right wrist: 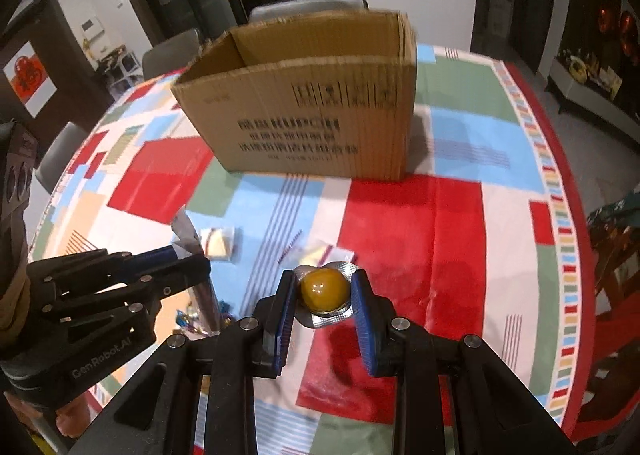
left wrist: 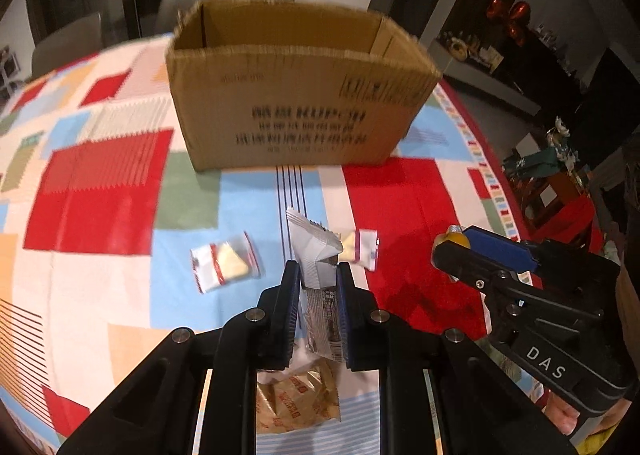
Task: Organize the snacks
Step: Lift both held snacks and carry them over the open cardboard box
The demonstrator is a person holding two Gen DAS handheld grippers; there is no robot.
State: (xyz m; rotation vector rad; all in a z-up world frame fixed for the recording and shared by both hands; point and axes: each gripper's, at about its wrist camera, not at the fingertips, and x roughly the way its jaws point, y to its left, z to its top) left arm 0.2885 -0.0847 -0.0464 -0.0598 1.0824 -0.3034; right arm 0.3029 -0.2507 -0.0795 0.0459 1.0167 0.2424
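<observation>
On the left, the left gripper (left wrist: 319,275) has its fingers clenched on a silver-grey snack wrapper (left wrist: 316,251), which stands up between the blue pads above the tabletop (left wrist: 100,191). The left wrist view shows what lies under and around it: a clear packet with red stripes and a yellow piece inside (left wrist: 225,261) lying on a blue patch of the patterned cloth to the left, a second such packet (left wrist: 362,249) just behind the wrapper to the right, and a tan printed snack pack (left wrist: 298,401) flat on the cloth below the fingers. The right wrist view shows none of that tan pack; from there the left gripper (right wrist: 192,259) appears side-on at the left edge, with the wrapper's top (right wrist: 182,229) poking up past it and some small bright sweets (right wrist: 188,317) on the cloth beneath it, too blurred to tell apart.

In the middle, the open cardboard box (left wrist: 288,107) stands on the tabletop beyond both grippers, well apart from the held snacks. No contents show over its rim in either view.

On the right, the right gripper (right wrist: 325,291) grasps a foil blister holding a round amber-yellow sweet (right wrist: 324,289), raised above a red patch. Only its own view shows the sweet fully; in the left wrist view the right gripper (left wrist: 460,247) is seen from the side, with just a yellow sliver at its tips.
</observation>
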